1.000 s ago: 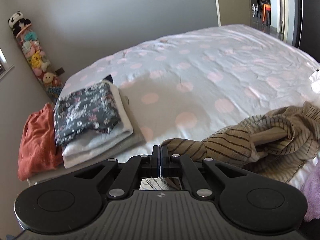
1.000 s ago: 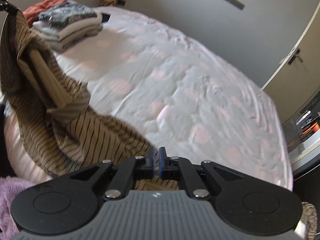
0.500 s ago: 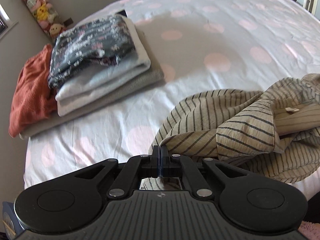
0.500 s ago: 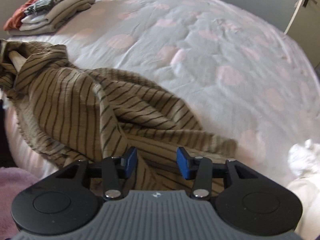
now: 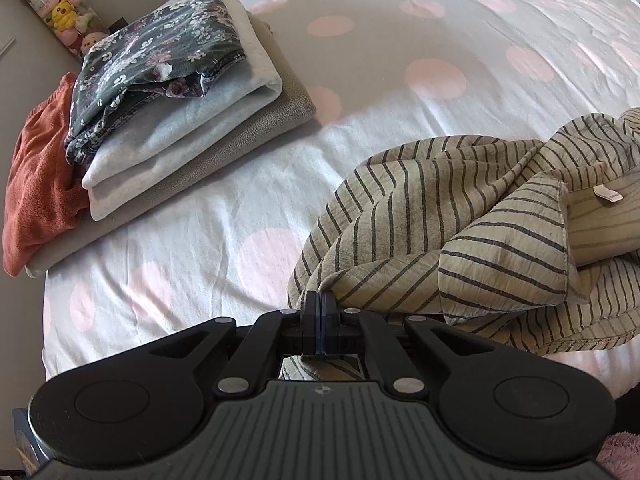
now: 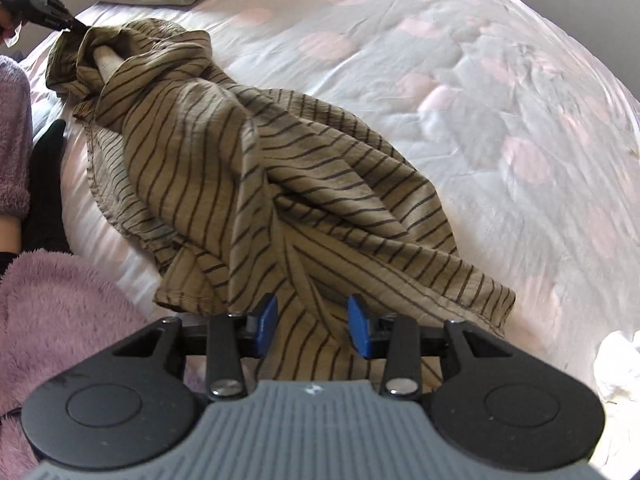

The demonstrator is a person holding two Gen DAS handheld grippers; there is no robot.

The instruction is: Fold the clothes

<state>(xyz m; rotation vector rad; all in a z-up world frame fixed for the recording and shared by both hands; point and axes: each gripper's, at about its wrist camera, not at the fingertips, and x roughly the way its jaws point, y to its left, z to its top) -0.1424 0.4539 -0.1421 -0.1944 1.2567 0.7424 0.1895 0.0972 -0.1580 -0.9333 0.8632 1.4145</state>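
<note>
A tan shirt with dark stripes (image 5: 460,208) lies crumpled along the near edge of the bed. My left gripper (image 5: 321,300) is shut on one end of it, with cloth bunched around the closed tips. In the right wrist view the same shirt (image 6: 260,168) stretches from the left gripper (image 6: 60,20) at the top left down to my right gripper (image 6: 312,312). The right jaws are closing. Striped cloth lies between and under the blue pads (image 6: 266,316), and a gap shows on both sides.
A stack of folded clothes (image 5: 172,92) with a floral piece on top sits at the bed's far left corner, beside an orange cloth (image 5: 36,184). The polka-dot sheet (image 5: 400,40) spreads beyond. A purple fuzzy sleeve (image 6: 60,300) and a white cloth (image 6: 616,364) flank the right gripper.
Both grippers came down toward the bed and tilted downward, and the shirt settled onto the sheet. The right gripper let go of the cloth and opened. The left stayed shut on it.
</note>
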